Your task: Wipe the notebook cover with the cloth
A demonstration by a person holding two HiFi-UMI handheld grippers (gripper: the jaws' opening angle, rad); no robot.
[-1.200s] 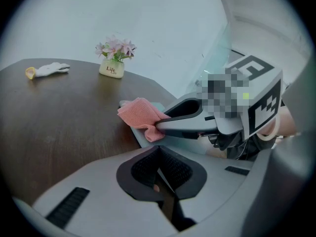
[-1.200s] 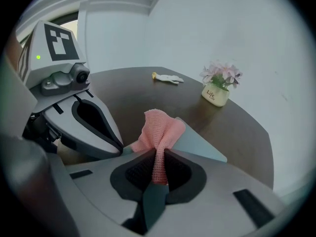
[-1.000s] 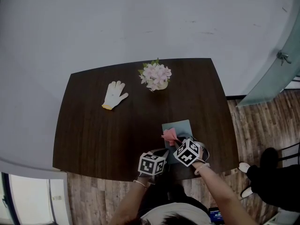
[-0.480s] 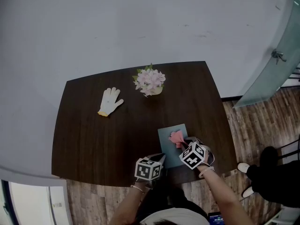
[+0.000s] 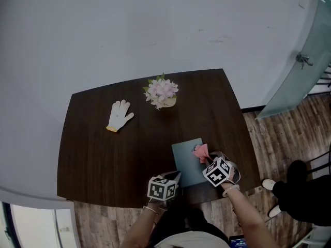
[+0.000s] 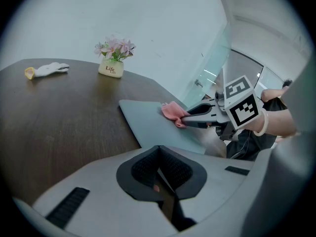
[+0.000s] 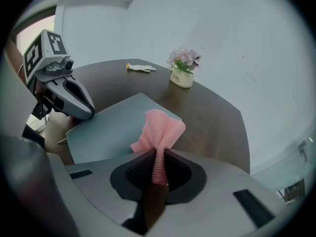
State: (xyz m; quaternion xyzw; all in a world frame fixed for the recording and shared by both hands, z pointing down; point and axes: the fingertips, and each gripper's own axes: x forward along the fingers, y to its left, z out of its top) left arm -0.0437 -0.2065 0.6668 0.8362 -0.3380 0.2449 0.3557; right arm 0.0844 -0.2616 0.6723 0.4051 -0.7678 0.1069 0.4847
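Note:
A teal notebook [image 5: 185, 159] lies flat near the table's front edge, right of the middle. My right gripper [image 5: 206, 159] is shut on a pink cloth [image 5: 200, 151], whose bunched free end rests on the cover near its right edge. In the right gripper view the cloth [image 7: 160, 130] sticks up from the shut jaws over the notebook [image 7: 116, 127]. My left gripper [image 5: 175, 177] is shut with nothing in it, its tips at the notebook's near left corner. The left gripper view shows the notebook [image 6: 148, 125] and the right gripper [image 6: 185, 120] with the cloth [image 6: 172, 112].
A small pot of pink flowers [image 5: 161, 93] stands at the back of the dark wooden table [image 5: 103, 149], and a white glove [image 5: 119, 114] lies to the back left. A glass door [image 5: 302, 66] and a person's shoes [image 5: 270, 184] are off to the right.
My right gripper has dragged the pink cloth across the cover from its left side to its right edge. The left gripper has stayed at the near left corner.

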